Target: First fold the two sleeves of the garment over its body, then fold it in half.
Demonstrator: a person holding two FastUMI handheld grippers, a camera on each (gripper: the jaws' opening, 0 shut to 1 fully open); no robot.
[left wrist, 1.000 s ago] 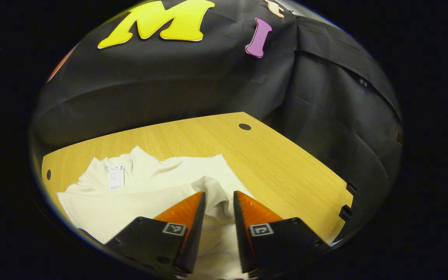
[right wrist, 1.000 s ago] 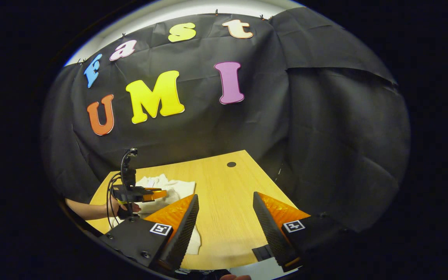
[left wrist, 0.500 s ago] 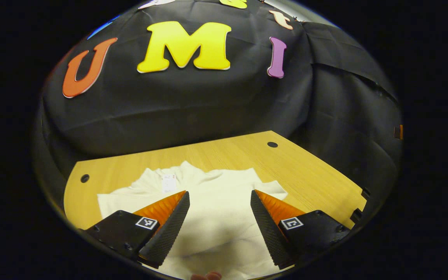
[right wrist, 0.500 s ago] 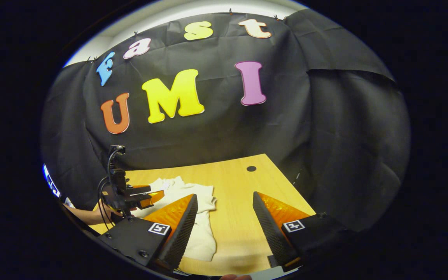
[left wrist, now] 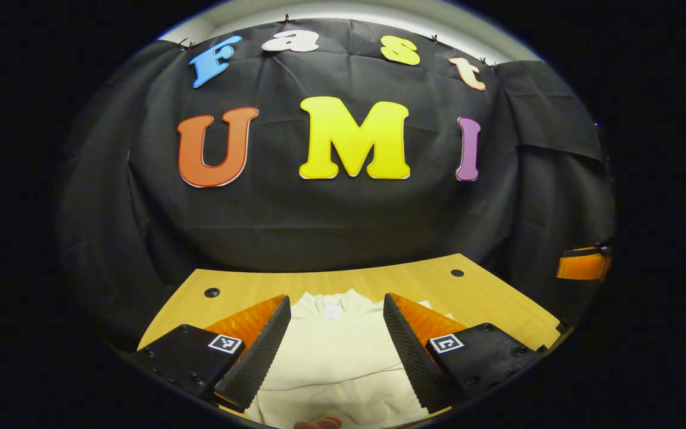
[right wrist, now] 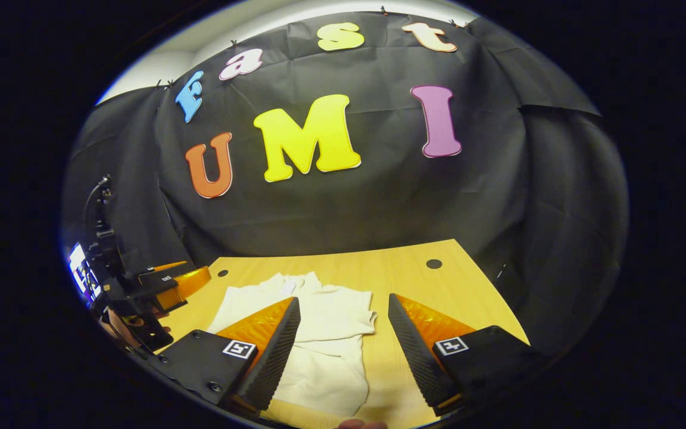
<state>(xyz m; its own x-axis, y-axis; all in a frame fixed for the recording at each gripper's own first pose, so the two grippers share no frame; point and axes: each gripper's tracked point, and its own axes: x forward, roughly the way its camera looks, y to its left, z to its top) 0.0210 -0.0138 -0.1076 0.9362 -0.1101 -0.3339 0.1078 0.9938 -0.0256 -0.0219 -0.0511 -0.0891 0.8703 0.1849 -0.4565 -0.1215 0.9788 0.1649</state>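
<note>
one garment, white, lying flat on the one wooden table, collar end toward the booth wall. in the right gripper view its near sleeve is folded in over the body, with a corner poking out at the right edge; the lower part runs toward the camera and passes behind the fingers. small white tag at the collar, readable as a tag in the left gripper view, just a pale speck in the right gripper view.

two grippers. left gripper: jaws spread wide, nothing between them, held above the garment with cloth seen through the gap. right gripper: jaws also wide apart, nothing held, garment and bare table seen through the gap.

two round holes in the table top: left gripper view has both, far left hole and far right hole; same two turn up in the right gripper view.

right gripper view also has the left gripper off at the left edge, side on, with cables and a hand under it, beside the table, clear of the garment. left gripper view has an orange finger of the right gripper at the far right edge, off the table.
</note>
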